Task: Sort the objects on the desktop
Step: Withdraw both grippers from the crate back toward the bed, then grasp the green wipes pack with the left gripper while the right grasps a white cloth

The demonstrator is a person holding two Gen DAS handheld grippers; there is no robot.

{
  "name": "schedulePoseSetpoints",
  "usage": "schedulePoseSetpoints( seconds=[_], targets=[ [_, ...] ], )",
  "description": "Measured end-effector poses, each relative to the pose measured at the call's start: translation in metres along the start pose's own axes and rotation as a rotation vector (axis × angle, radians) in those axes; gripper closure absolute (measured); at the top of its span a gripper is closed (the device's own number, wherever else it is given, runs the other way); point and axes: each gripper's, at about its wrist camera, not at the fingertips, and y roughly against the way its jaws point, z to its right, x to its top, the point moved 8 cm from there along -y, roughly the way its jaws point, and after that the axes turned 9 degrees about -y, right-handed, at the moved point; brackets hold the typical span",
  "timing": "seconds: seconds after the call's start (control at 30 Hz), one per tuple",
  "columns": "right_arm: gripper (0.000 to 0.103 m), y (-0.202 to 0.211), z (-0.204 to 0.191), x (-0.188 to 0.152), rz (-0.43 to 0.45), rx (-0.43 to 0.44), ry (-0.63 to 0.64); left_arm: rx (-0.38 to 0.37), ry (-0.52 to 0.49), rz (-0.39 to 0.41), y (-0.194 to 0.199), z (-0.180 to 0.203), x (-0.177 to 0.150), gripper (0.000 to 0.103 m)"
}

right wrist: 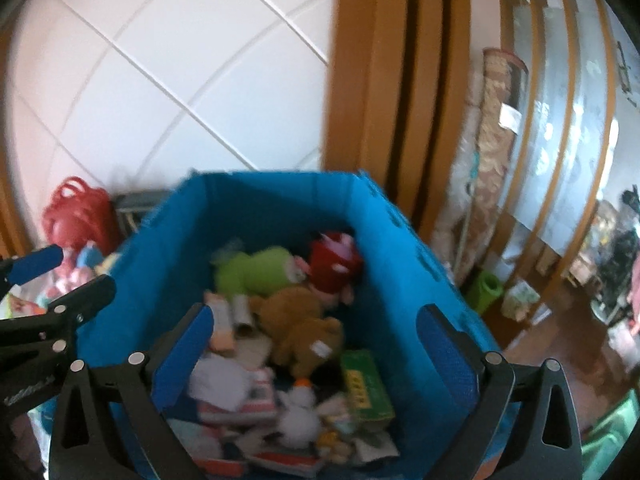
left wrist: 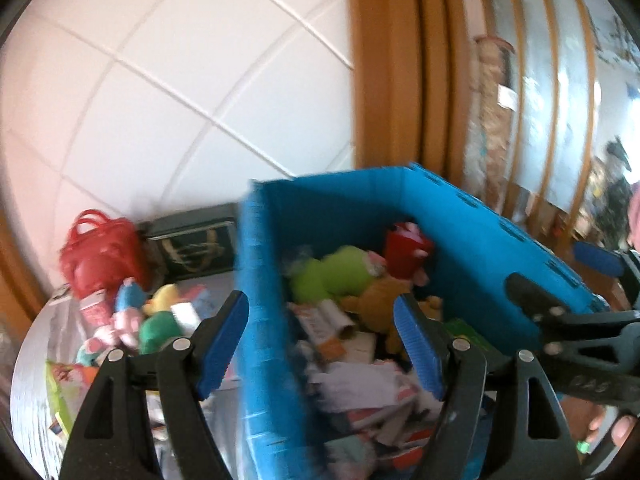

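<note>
A blue bin point(left wrist: 460, 236) point(right wrist: 280, 200) holds a green plush point(right wrist: 256, 272), a red toy point(right wrist: 332, 268), a brown bear point(right wrist: 304, 324), a green box point(right wrist: 366, 388), a white plush point(right wrist: 300, 404) and several papers. My left gripper point(left wrist: 322, 346) is open and hovers over the bin's left wall, which runs below the gap without touching the pads. My right gripper point(right wrist: 318, 354) is wide open above the bin's contents, with nothing between its pads. Each gripper shows at the edge of the other's view. Both views are motion-blurred.
Left of the bin, a grey table point(left wrist: 36, 360) carries a heap of small toys point(left wrist: 152, 312), a red bag point(left wrist: 100, 252) and a dark box point(left wrist: 196, 248). A tiled wall and a wooden door frame point(right wrist: 380, 80) stand behind. A green roll point(right wrist: 486, 290) lies on the floor at right.
</note>
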Motion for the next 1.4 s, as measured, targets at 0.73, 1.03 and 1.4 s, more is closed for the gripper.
schedulePoseSetpoints(
  seconds=[0.73,1.03,1.4],
  targets=[
    [0.000,-0.024,-0.317,-0.089,-0.155,0.423,0.128,0.423,0.342,-0.314,0.024,-0.344,-0.279,0.028],
    [0.000,-0.100,-0.370,-0.170,-0.376,0.418,0.203,0.355,0.392,-0.407,-0.034,-0.360,-0.329,0.028],
    [0.000,-0.159,-0.411,-0.206,-0.515,0.509,0.277,0.234,0.437,-0.523,-0.117,-0.338,-0.334,0.077]
  ],
)
